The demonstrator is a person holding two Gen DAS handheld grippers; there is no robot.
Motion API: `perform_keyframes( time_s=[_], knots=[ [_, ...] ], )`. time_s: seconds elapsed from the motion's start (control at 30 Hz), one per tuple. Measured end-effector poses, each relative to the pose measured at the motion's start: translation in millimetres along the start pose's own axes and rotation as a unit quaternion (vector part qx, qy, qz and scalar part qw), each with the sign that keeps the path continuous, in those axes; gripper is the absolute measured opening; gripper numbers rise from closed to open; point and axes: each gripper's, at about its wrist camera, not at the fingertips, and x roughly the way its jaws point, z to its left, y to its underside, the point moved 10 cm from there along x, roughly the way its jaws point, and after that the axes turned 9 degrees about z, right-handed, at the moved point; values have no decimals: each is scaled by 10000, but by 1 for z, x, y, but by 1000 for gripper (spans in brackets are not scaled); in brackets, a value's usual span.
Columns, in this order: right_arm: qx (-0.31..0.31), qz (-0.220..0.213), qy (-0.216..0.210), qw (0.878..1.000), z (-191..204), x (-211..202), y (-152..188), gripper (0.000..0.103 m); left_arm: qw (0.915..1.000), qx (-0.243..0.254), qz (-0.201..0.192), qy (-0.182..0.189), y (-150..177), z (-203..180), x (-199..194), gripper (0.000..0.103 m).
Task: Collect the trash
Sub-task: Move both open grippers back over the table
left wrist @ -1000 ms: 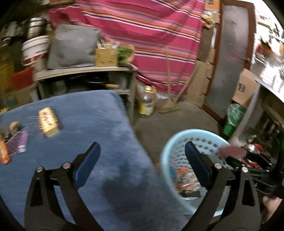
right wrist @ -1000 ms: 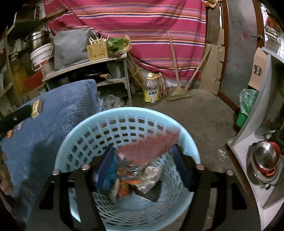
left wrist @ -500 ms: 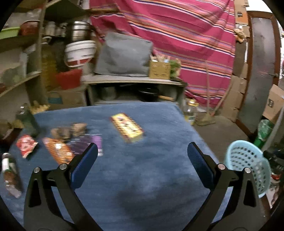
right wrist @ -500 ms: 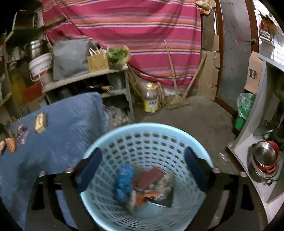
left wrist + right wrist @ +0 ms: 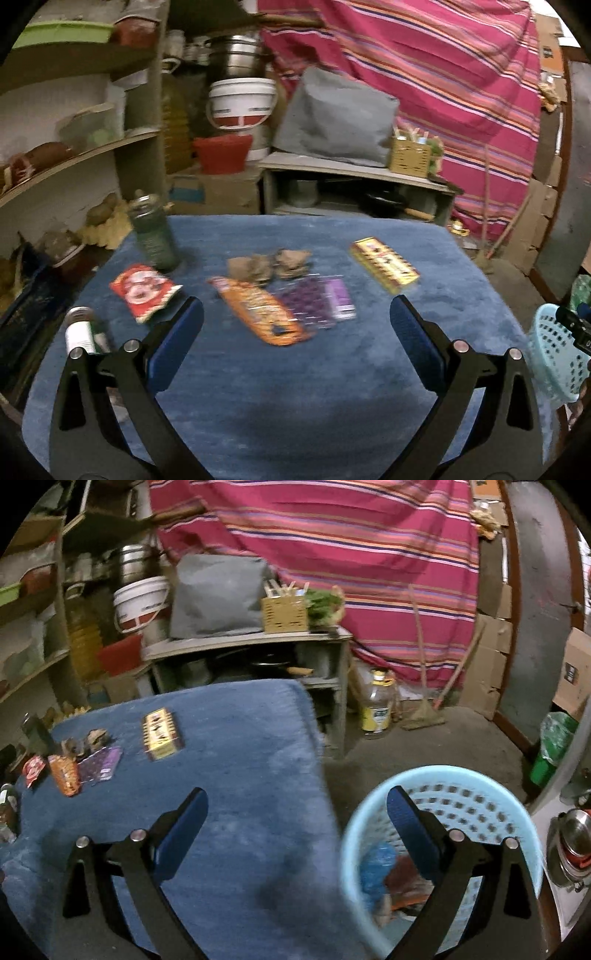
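On the blue-covered table (image 5: 295, 406) lie an orange wrapper (image 5: 264, 312), a purple packet (image 5: 321, 301), a red wrapper (image 5: 144, 288), a yellow box (image 5: 384, 266) and crumpled brown scraps (image 5: 269, 264). My left gripper (image 5: 295, 317) hovers open and empty just short of the orange wrapper. My right gripper (image 5: 297, 805) is open and empty, straddling the table's right edge and the light-blue basket (image 5: 443, 786). Trash lies in the basket, a blue piece (image 5: 376, 864) and red-orange wrappers (image 5: 402, 886). The same table litter shows at far left, with the yellow box (image 5: 162, 733) nearest.
A green bottle (image 5: 153, 232) stands at the table's back left and a white-capped bottle (image 5: 83, 332) at its left edge. Behind are shelves, a white bucket (image 5: 242, 103) and a low shelf unit (image 5: 251, 664). An oil jug (image 5: 376, 709) and broom stand on the floor.
My left gripper swung left from the basket to face the litter on the table. My right gripper opened, dropped a reddish wrapper into the basket, then moved left toward the table.
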Motion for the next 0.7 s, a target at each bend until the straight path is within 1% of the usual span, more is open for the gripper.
perform_keyframes(
  time_s=[0.1, 0.2, 0.37, 0.5, 0.7],
  knots=[
    [-118, 29, -75, 9999, 26, 6, 0, 95, 9998, -29, 32, -186, 3, 26, 3, 98],
    [-208, 56, -140, 9997, 48, 11, 1, 95, 9995, -92, 66, -280, 7, 44, 6, 98],
    [-350, 116, -234, 9990, 82, 25, 5, 95, 9989, -265, 113, -363, 13, 73, 14, 98],
    [-554, 203, -263, 9979, 106, 38, 8, 95, 9981, -444, 196, -384, 18, 93, 27, 98],
    [-729, 316, -313, 9963, 131, 53, 11, 95, 9968, -628, 315, -381, 19, 110, 45, 97]
  ],
)
